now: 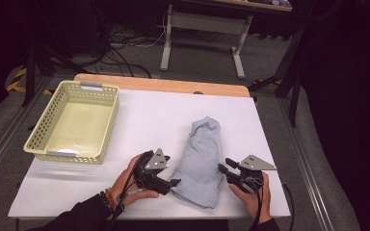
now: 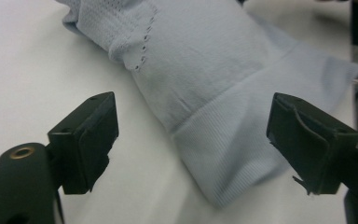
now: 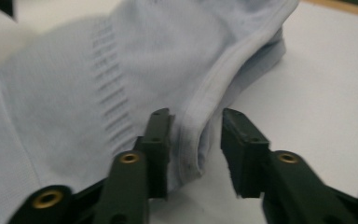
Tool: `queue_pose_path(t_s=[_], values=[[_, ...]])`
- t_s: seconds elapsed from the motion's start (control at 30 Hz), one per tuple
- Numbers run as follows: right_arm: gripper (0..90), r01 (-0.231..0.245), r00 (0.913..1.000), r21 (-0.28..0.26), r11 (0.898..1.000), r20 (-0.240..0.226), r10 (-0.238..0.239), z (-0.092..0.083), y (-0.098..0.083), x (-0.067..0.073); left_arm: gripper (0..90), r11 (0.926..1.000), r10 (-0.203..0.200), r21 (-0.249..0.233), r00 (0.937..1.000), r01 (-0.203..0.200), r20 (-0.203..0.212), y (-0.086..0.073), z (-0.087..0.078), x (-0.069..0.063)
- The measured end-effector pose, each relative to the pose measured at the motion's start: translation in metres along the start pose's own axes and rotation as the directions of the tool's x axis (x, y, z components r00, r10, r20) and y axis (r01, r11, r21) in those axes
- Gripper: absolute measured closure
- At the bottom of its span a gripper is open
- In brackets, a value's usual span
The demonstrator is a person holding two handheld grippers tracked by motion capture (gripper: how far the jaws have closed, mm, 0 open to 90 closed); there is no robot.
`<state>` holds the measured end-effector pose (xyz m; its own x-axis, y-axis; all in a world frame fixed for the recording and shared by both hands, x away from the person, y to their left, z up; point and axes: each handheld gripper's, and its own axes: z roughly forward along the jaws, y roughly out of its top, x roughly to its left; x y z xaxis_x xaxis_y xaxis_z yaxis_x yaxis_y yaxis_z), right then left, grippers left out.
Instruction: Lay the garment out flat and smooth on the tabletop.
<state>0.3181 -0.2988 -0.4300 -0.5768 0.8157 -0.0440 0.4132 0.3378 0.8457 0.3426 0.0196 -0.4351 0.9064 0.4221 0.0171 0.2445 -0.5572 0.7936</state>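
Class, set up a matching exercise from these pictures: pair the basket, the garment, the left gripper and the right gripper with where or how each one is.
Things:
1. basket
2. garment
3. left gripper
4. right gripper

States:
A. jaws wide apart, the ribbed hem in front of them
B. lies folded in the middle of the table
C. jaws partly apart around a seamed edge
D. stands at the far left corner

Pairs: 1-D, 2-B, 3-A, 4-C

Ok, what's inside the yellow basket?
Nothing that can be seen: the basket shows a bare pale floor. Its near wall hides the strip of floor just behind it, so that part cannot be checked. The light blue garment lies beside it on the table.
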Motion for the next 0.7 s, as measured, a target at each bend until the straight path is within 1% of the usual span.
queue_pose_path(t_s=[0.03, 0.07, 0.1, 0.13, 0.17, 0.2, 0.23, 0.27, 0.3, 0.33, 0.37, 0.4, 0.43, 0.47, 0.5, 0.53, 0.57, 0.6, 0.67, 0.7], values=[[59.0, 0.0, 1.0, 0.0, 1.0, 0.0, 0.0, 0.0, 0.0, 0.0, 19.7, 1.0, 0.0, 0.0, 1.0, 0.0, 0.0, 0.0, 0.0, 0.0], [57.8, -0.012, 0.9998, -0.024, 1.0, -0.014, 0.012, -0.001, 0.001, -0.001, 19.7, 0.9999, 0.005, 0.012, 1.0, -0.005, 0.008, 0.0, 0.005, 0.001], [54.0, -0.018, 0.9998, -0.028, 0.999, -0.009, 0.017, 0.001, 0.002, -0.001, 19.8, 0.9996, 0.007, 0.027, 0.9998, -0.008, 0.021, 0.001, 0.011, 0.001], [51.9, -0.021, 0.9998, -0.025, 0.999, -0.006, 0.021, 0.004, 0.001, -0.001, 20.0, 0.9988, 0.01, 0.049, 0.9998, -0.011, 0.019, 0.001, 0.017, 0.001], [50.7, -0.033, 0.9994, -0.016, 0.999, -0.011, 0.033, 0.008, 0.001, -0.002, 19.7, 0.9985, 0.005, 0.055, 0.9995, -0.007, 0.031, 0.001, 0.023, 0.001], [47.7, -0.049, 0.9985, 0.004, 0.999, -0.024, 0.049, 0.015, -0.001, -0.004, 20.3, 0.9983, -0.011, 0.057, 0.9987, 0.008, 0.049, 0.001, 0.027, 0.001], [43.2, -0.063, 0.9975, 0.043, 0.997, -0.029, 0.064, 0.023, -0.003, -0.006, 23.1, 0.995, 0.001, 0.1, 0.9984, -0.006, 0.056, 0.0, 0.035, -0.001], [43.2, -0.063, 0.9975, 0.043, 0.997, -0.029, 0.064, 0.023, -0.003, -0.006, 25.6, 0.995, 0.001, 0.1, 0.9984, -0.006, 0.056, 0.0, 0.035, -0.001], [42.3, -0.069, 0.9969, 0.06, 0.996, -0.033, 0.071, 0.027, -0.004, -0.007, 25.6, 0.9937, 0.008, 0.111, 0.9977, -0.016, 0.068, -0.001, 0.039, -0.001], [40.8, -0.072, 0.9965, 0.08, 0.994, -0.037, 0.076, 0.031, -0.004, -0.008, 29.0, 0.9939, -0.006, 0.11, 0.997, -0.003, 0.077, -0.001, 0.04, -0.001], [39.5, -0.083, 0.9954, 0.112, 0.99, -0.038, 0.087, 0.037, -0.005, -0.009, 34.2, 0.9936, -0.031, 0.111, 0.9942, 0.019, 0.103, -0.002, 0.04, 0.002], [39.5, -0.083, 0.9954, 0.112, 0.99, -0.038, 0.087, 0.037, -0.005, -0.009, 35.8, 0.9936, -0.031, 0.111, 0.9942, 0.019, 0.103, -0.002, 0.04, 0.002], [39.6, -0.092, 0.9935, 0.142, 0.986, -0.054, 0.101, 0.042, -0.004, -0.01, 39.1, 0.993, -0.042, 0.114, 0.9921, 0.028, 0.118, -0.002, 0.04, 0.003], [40.3, -0.095, 0.9927, 0.154, 0.984, -0.059, 0.105, 0.043, -0.003, -0.01, 41.6, 0.9925, -0.055, 0.116, 0.9895, 0.039, 0.133, -0.003, 0.04, 0.005], [40.3, -0.095, 0.9927, 0.154, 0.984, -0.059, 0.105, 0.043, -0.003, -0.01, 41.6, 0.9916, -0.066, 0.119, 0.9881, 0.049, 0.139, -0.004, 0.04, 0.006], [42.2, -0.097, 0.9919, 0.162, 0.982, -0.066, 0.109, 0.045, -0.002, -0.011, 43.5, 0.9919, -0.061, 0.119, 0.9878, 0.043, 0.144, -0.004, 0.039, 0.006], [49.8, -0.107, 0.9867, 0.177, 0.978, -0.102, 0.126, 0.048, -0.001, -0.012, 50.1, 0.9917, -0.056, 0.123, 0.9878, 0.038, 0.145, -0.003, 0.039, 0.006], [49.8, -0.107, 0.9867, 0.177, 0.978, -0.102, 0.126, 0.048, -0.001, -0.012, 50.1, 0.9924, -0.049, 0.119, 0.9881, 0.032, 0.146, -0.003, 0.038, 0.005], [54.7, -0.125, 0.9772, 0.194, 0.973, -0.146, 0.155, 0.05, 0.0, -0.015, 55.1, 0.992, -0.037, 0.124, 0.9894, 0.02, 0.141, -0.002, 0.037, 0.003], [61.0, -0.137, 0.9712, 0.2, 0.97, -0.166, 0.171, 0.052, 0.002, -0.016, 59.7, 0.9932, -0.012, 0.116, 0.9905, -0.004, 0.137, -0.001, 0.036, 0.002]])
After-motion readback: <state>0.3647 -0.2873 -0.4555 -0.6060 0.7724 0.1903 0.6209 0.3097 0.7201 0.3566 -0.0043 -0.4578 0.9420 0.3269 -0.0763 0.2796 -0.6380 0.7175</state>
